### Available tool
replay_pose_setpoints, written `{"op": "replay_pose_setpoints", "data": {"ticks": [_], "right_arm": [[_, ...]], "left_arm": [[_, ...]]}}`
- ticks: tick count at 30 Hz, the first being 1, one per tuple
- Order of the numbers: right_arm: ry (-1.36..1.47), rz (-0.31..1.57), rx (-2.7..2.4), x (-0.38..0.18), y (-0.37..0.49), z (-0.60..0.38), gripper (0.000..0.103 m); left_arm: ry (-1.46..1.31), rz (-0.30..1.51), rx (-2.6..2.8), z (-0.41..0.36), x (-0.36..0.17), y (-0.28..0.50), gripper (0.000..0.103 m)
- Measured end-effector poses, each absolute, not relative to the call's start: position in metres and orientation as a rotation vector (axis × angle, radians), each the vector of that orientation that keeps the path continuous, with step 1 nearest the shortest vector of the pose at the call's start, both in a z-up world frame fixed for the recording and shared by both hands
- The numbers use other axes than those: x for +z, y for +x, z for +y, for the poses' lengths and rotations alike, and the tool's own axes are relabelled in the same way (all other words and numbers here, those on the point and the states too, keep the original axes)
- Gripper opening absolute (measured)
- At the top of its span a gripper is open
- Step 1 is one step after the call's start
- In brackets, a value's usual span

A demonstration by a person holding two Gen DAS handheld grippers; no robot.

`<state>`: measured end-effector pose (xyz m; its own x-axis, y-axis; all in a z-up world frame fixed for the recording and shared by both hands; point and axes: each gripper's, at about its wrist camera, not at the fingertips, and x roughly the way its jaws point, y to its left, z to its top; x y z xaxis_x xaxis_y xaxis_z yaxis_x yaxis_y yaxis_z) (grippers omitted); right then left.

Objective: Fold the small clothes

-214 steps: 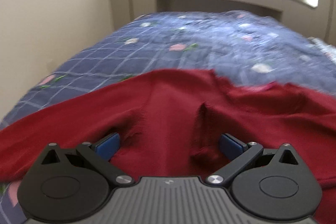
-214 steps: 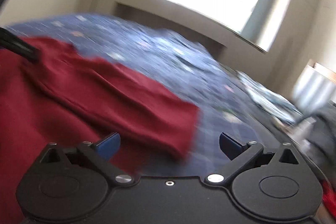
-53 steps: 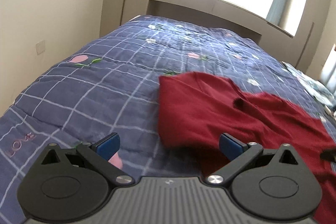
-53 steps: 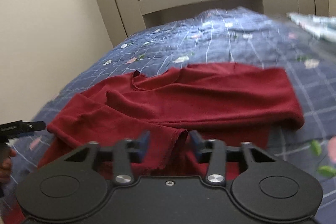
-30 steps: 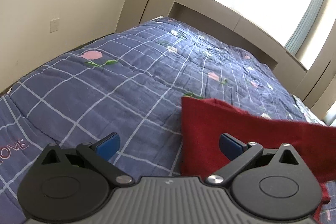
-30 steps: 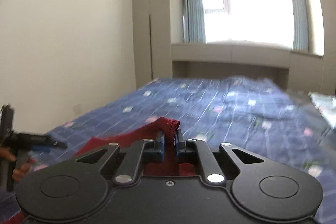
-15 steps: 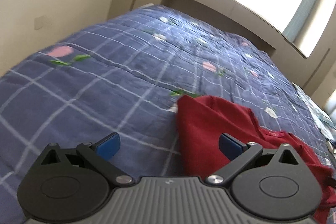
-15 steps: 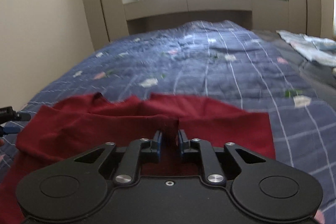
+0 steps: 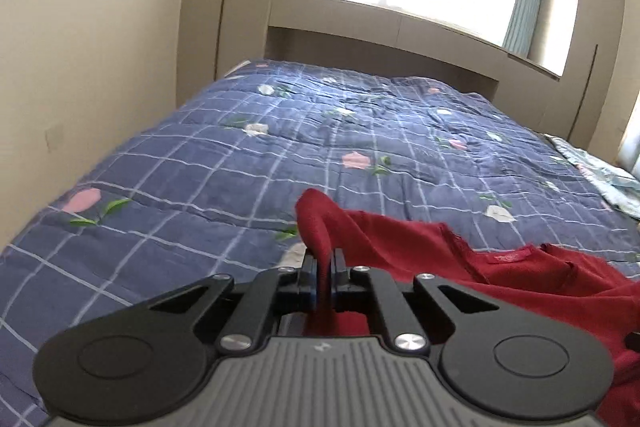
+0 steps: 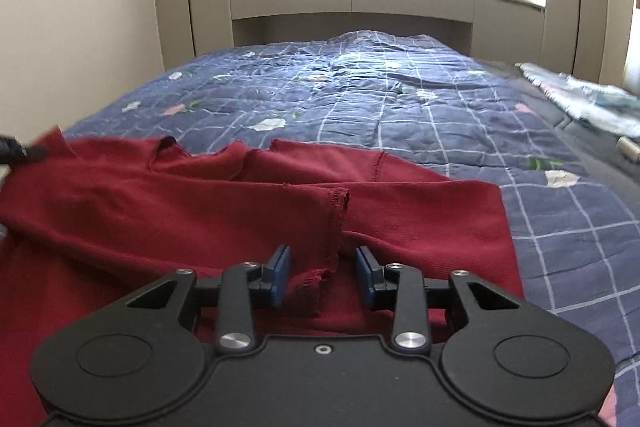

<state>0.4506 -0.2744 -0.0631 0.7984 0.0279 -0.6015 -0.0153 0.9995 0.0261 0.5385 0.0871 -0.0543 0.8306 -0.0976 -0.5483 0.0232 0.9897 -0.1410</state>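
"Where is the red top [image 10: 248, 211]?"

"It lies on the blue blanket [image 10: 392, 99], the one with white lines and little flowers. It is spread out wide, with some bumps and folds in it. In the right camera's view it covers the near and left part of the bed."

"What is the left claw [image 9: 323, 269] doing?"

"Its two blue pads are pressed close together with a bit of the red top pinched between them. The pinched bit sticks up in a small hump just past the pads. The rest of the top runs off to the right of that claw and lies low on the blanket."

"And the right claw [image 10: 323, 277]?"

"Its blue pads stand apart. One sleeve end with a rough edge lies in the gap between them, but the pads do not squeeze it. The cloth sits right under and in front of this claw."

"Can the right camera see the left claw?"

"Only a dark tip of it, at the far left edge, at a corner of the red top."

"Is anything else on the bed?"

"A pale, light blue cloth [image 10: 584, 99] lies far off to the right, well apart from the red top."
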Motion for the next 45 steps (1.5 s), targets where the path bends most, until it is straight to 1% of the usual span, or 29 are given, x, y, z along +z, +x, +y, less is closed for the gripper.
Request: {"op": "replay_pose_setpoints", "data": {"ticks": [4, 5, 6, 7, 9, 11, 14, 15, 16, 18, 21, 23, 26, 28, 30, 31, 33, 34, 35, 36, 37, 39, 45], "right_arm": [[-0.005, 0.645, 0.016, -0.067, 0.451, -0.27, 0.038], [-0.002, 0.646, 0.016, -0.067, 0.451, -0.271, 0.038], [0.002, 0.646, 0.018, -0.068, 0.451, -0.272, 0.039], [0.006, 0.646, 0.019, -0.068, 0.451, -0.272, 0.039], [0.008, 0.645, 0.019, -0.068, 0.451, -0.272, 0.04], [0.01, 0.641, 0.018, -0.069, 0.451, -0.273, 0.04], [0.013, 0.629, 0.019, -0.07, 0.448, -0.272, 0.044], [0.011, 0.626, 0.02, -0.071, 0.447, -0.272, 0.047], [0.007, 0.624, 0.02, -0.071, 0.447, -0.271, 0.051], [-0.001, 0.622, 0.025, -0.072, 0.447, -0.27, 0.057], [-0.01, 0.618, 0.025, -0.073, 0.447, -0.268, 0.059], [-0.006, 0.616, 0.026, -0.073, 0.447, -0.268, 0.06], [0.008, 0.614, 0.031, -0.074, 0.447, -0.271, 0.061], [0.012, 0.613, 0.032, -0.074, 0.447, -0.271, 0.061], [0.01, 0.612, 0.032, -0.074, 0.447, -0.271, 0.061], [0.008, 0.61, 0.032, -0.075, 0.446, -0.271, 0.062], [0.002, 0.608, 0.031, -0.075, 0.446, -0.27, 0.062], [0.0, 0.608, 0.032, -0.075, 0.447, -0.269, 0.063], [0.001, 0.608, 0.032, -0.076, 0.447, -0.269, 0.063], [0.002, 0.608, 0.032, -0.076, 0.447, -0.269, 0.063], [0.004, 0.608, 0.034, -0.076, 0.447, -0.269, 0.063], [0.01, 0.609, 0.037, -0.076, 0.446, -0.27, 0.063], [0.007, 0.61, 0.043, -0.077, 0.447, -0.271, 0.065]], "left_arm": [[-0.188, 0.678, -0.092, 0.1, -0.071, 0.556, 0.007], [-0.214, 0.691, -0.1, 0.104, -0.073, 0.556, 0.012], [-0.244, 0.696, -0.107, 0.109, -0.073, 0.555, 0.019], [-0.263, 0.686, -0.11, 0.113, -0.072, 0.55, 0.026], [-0.262, 0.648, -0.116, 0.119, -0.068, 0.535, 0.071], [-0.226, 0.598, -0.112, 0.123, -0.064, 0.516, 0.084], [-0.154, 0.596, -0.16, 0.124, -0.063, 0.488, 0.091], [-0.138, 0.614, -0.179, 0.122, -0.066, 0.478, 0.095], [-0.124, 0.632, -0.2, 0.12, -0.07, 0.47, 0.097], [-0.065, 0.672, -0.248, 0.11, -0.08, 0.459, 0.098], [0.096, 0.706, -0.234, 0.085, -0.097, 0.453, 0.097], [0.14, 0.705, -0.175, 0.073, -0.1, 0.458, 0.1], [0.124, 0.673, -0.055, 0.067, -0.096, 0.469, 0.096], [0.102, 0.663, -0.007, 0.066, -0.097, 0.477, 0.089], [0.093, 0.635, -0.005, 0.063, -0.095, 0.479, 0.072], [0.108, 0.618, -0.005, 0.061, -0.094, 0.479, 0.067], [0.152, 0.592, -0.019, 0.053, -0.093, 0.477, 0.044], [0.167, 0.579, -0.018, 0.049, -0.093, 0.474, 0.04], [0.181, 0.561, -0.007, 0.047, -0.091, 0.472, 0.031], [0.183, 0.55, -0.003, 0.046, -0.09, 0.471, 0.014], [0.178, 0.541, 0.011, 0.046, -0.087, 0.47, 0.01], [0.156, 0.53, 0.049, 0.052, -0.08, 0.468, 0.009], [-0.089, 0.646, 0.098, 0.088, -0.083, 0.48, 0.009]]}}
